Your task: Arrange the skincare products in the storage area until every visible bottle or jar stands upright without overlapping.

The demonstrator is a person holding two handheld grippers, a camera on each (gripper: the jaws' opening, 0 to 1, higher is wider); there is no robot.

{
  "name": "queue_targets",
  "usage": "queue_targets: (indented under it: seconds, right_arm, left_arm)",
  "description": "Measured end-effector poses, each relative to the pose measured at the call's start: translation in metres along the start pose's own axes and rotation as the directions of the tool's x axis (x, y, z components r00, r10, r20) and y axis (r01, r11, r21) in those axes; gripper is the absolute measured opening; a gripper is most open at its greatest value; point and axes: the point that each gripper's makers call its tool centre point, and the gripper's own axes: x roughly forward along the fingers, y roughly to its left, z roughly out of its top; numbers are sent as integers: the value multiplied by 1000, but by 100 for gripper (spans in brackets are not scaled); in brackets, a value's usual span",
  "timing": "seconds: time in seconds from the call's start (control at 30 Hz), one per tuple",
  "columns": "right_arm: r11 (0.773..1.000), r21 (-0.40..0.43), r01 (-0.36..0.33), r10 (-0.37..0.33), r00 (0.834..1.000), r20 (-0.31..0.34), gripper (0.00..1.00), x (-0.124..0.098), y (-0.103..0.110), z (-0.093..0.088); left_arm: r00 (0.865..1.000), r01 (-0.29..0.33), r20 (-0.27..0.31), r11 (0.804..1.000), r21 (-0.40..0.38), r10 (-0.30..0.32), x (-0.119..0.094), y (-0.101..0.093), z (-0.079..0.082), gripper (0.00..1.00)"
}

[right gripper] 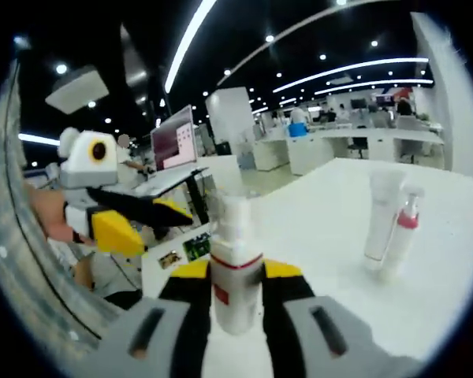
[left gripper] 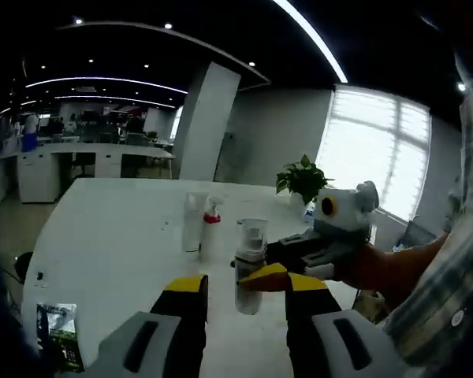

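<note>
Right gripper [right gripper: 235, 287] clamped on clear pump bottle [right gripper: 235, 268], upright, near the table [left gripper: 102, 236] front edge. Left gripper [left gripper: 244, 295] gaping, jaws either side of it, not touching. Judgement: set it flat, release straight, well apart from white bottle [left gripper: 192, 223] and red-collared spray bottle [left gripper: 211, 224] mid-table. Sachet [left gripper: 59, 331] at the near-left corner.

We are seeing a white surface [left gripper: 110, 236] spreading across the left gripper view. A small dark packet [left gripper: 59, 335] is lying flat near its edge at seven o'clock. A potted green plant [left gripper: 303, 179] is standing at the far edge, toward two o'clock, before a bright window [left gripper: 374, 150]. In the right gripper view, a monitor [right gripper: 173, 140] is glowing pink at ten o'clock on a desk.
</note>
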Motion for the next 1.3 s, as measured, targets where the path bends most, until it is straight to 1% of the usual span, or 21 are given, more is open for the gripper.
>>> queue_targets:
  seconds: [0.03,0.1,0.17,0.2,0.27,0.3,0.33,0.37,0.43,0.53,0.63,0.7,0.77,0.87,0.97,1.0,1.07,1.13,1.2,1.3]
  right_arm:
    - [1000,-8,5,-5,1000,0,22,2,-4,0]
    - [998,-39,39,-38,999,6,22,6,-19,2]
    - [997,-49,52,-51,999,15,22,10,-29,4]
    - [996,-63,67,-66,998,23,22,13,-36,5]
    - [994,-78,75,-72,997,32,22,16,-42,6]
    - [993,-85,84,-81,996,38,22,19,-48,6]
    - [990,-107,97,-93,995,40,22,23,-55,6]
    - [989,-111,101,-97,995,40,22,24,-58,6]
    - [986,-118,121,-117,992,40,22,31,-70,4]
    - [982,-119,145,-139,989,58,22,38,-85,5]
    - [980,-117,161,-153,986,71,22,45,-95,3]
    - [979,-109,173,-164,982,91,22,50,-103,4]
    - [976,-118,184,-172,980,100,22,52,-109,4]
    - [971,-148,190,-176,979,100,22,57,-115,0]
    - [972,-145,182,-167,979,114,22,59,-119,-4]
    - [971,-149,185,-170,980,108,22,61,-124,-9]
    - [968,-162,192,-176,979,107,22,63,-131,-17]
    - [967,-163,195,-178,977,117,22,63,-135,-20]
    - [964,-166,209,-191,974,118,22,64,-143,-25]
    - [965,-156,213,-194,973,126,22,65,-148,-31]
  left_arm:
    - [1000,-10,-7,1000,-13,9,-3,1,-5,39]
    - [999,-29,-22,999,-40,28,-9,2,-17,39]
    - [999,-38,-41,998,-53,36,-13,1,-26,40]
    - [998,-40,-51,998,-58,37,-15,-1,-30,42]
    - [997,-46,-62,997,-64,42,-16,-1,-34,49]
    - [996,-51,-74,996,-68,46,-17,-1,-36,50]
    - [996,-54,-78,996,-65,49,-18,-1,-37,51]
    - [996,-55,-80,996,-65,49,-18,-1,-37,51]
    - [995,-57,-87,996,-73,51,-21,1,-38,51]
    - [993,-67,-100,995,-74,60,-24,5,-39,51]
    - [991,-78,-112,994,-79,68,-28,10,-41,52]
    - [990,-87,-119,993,-77,77,-31,12,-42,53]
    - [989,-95,-123,992,-83,84,-33,14,-43,55]
    - [987,-109,-132,990,-87,97,-35,16,-44,59]
    - [982,-128,-149,989,-76,115,-36,19,-47,66]
    - [978,-137,-169,988,-64,125,-36,22,-51,67]
    - [976,-140,-176,988,-66,127,-35,24,-51,70]
    - [975,-144,-179,987,-71,129,-34,26,-51,71]
    - [974,-148,-184,986,-72,133,-33,29,-49,73]
    - [972,-154,-190,985,-78,137,-32,32,-49,73]
